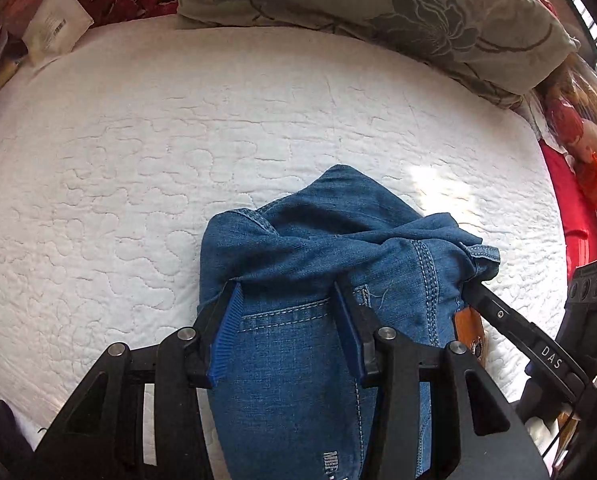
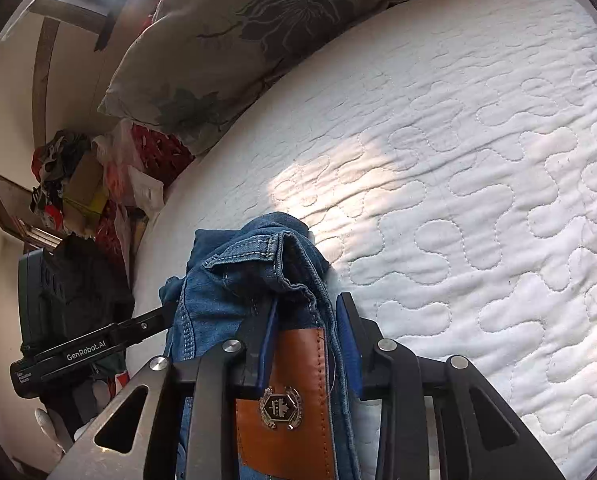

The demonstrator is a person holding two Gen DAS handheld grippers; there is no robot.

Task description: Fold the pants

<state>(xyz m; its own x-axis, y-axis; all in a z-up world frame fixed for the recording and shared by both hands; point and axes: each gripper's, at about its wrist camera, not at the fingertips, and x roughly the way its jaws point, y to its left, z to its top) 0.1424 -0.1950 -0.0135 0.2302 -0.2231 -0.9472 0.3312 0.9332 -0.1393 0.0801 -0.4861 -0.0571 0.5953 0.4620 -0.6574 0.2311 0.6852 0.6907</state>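
Observation:
The blue denim pants (image 1: 322, 240) hang bunched between both grippers above the white quilted bed (image 1: 178, 140). My left gripper (image 1: 290, 292) is shut on the pants near a back pocket; its blue pads (image 1: 226, 328) press the denim. My right gripper (image 2: 306, 312) is shut on the pants (image 2: 250, 272) at the waistband, with the brown leather patch (image 2: 294, 400) between its fingers. The right gripper's body shows at the right of the left wrist view (image 1: 530, 336). The lower legs of the pants are hidden.
A grey floral pillow (image 1: 378, 4) lies along the far edge of the bed; it also shows in the right wrist view (image 2: 226, 36). Red bedding and papers (image 1: 54, 20) lie at the far left. Piled clothes and boxes (image 2: 70, 184) stand beside the bed.

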